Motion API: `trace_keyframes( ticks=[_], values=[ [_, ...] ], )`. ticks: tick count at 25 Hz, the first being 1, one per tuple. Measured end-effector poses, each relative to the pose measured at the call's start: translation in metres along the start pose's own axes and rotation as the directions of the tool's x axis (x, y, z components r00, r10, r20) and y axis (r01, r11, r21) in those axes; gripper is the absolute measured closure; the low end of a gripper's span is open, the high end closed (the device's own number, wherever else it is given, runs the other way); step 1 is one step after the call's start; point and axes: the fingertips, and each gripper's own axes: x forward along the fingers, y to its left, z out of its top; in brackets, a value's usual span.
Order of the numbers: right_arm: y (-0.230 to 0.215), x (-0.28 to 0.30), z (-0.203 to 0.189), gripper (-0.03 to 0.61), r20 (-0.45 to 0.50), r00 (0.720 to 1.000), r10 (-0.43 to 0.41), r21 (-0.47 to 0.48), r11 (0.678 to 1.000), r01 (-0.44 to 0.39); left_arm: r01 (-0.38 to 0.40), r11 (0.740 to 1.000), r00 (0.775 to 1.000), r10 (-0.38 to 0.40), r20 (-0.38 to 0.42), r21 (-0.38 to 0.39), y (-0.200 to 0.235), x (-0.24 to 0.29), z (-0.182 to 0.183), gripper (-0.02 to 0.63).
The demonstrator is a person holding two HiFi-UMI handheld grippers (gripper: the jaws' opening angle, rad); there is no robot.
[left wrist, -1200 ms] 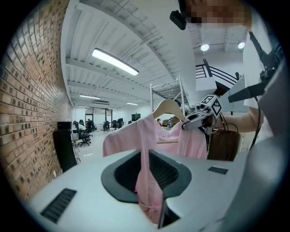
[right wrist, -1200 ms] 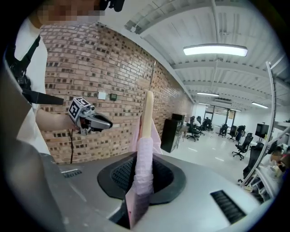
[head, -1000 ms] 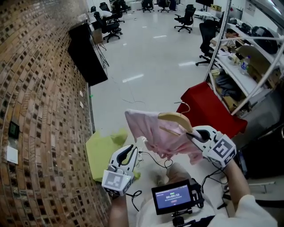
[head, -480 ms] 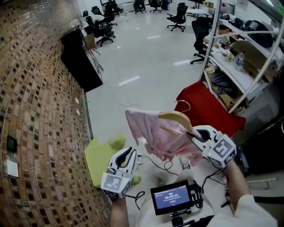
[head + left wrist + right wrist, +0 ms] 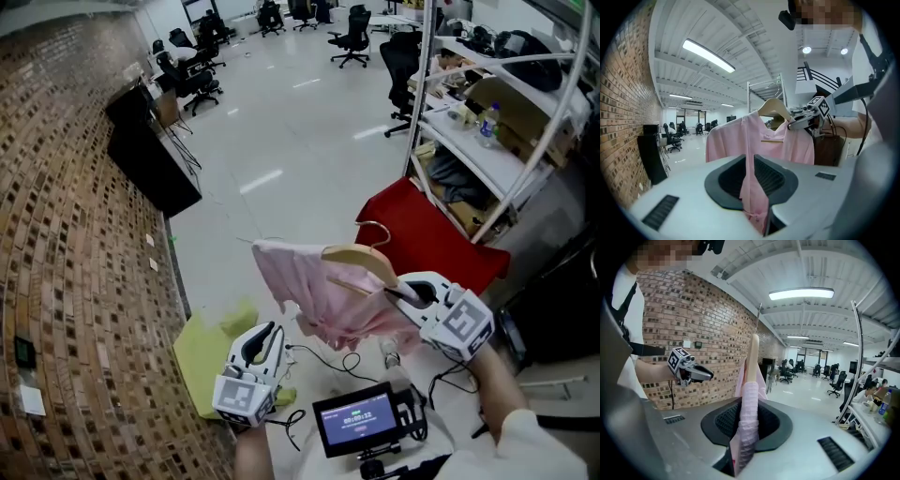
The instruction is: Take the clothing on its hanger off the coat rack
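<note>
Pink garment [image 5: 314, 286] on its hanger [image 5: 361, 260] is free.
My tongs just travelled sideways: right tongs [image 5: 398, 292] clamp the hanger arm, left tongs [image 5: 266, 336] pinch the garment's trailing strip.

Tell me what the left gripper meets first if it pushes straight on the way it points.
The pink garment: a strip of it is pinched between the left gripper's jaws, and its body hangs dead ahead on the wooden hanger that the right gripper holds. How far off is hard to judge.
</note>
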Motion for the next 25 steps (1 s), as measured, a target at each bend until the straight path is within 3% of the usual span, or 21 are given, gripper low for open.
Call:
trace_keyframes(
  ticks=[10, 20, 25],
  values=[
    [-0.129, -0.041, -0.004, 0.531, 0.001, 1.0, -0.027, -0.017, 1.0, 0.027, 0.053, 0.998, 0.998, -0.053, -0.016, 0.025, -0.022, 0.134, 0.048, 0.558],
    [-0.311, -0.098, -0.044, 0.531, -0.006, 0.996, -0.094, 0.009, 0.995, 0.095, 0.084, 0.996, 0.996, -0.083, -0.034, 0.041, -0.048, 0.281, 0.081, 0.558],
    [-0.395, -0.125, -0.063, 0.531, -0.006, 0.991, -0.131, 0.024, 0.991, 0.131, 0.097, 0.995, 0.995, -0.095, -0.043, 0.039, -0.091, 0.388, 0.117, 0.558]
  ],
)
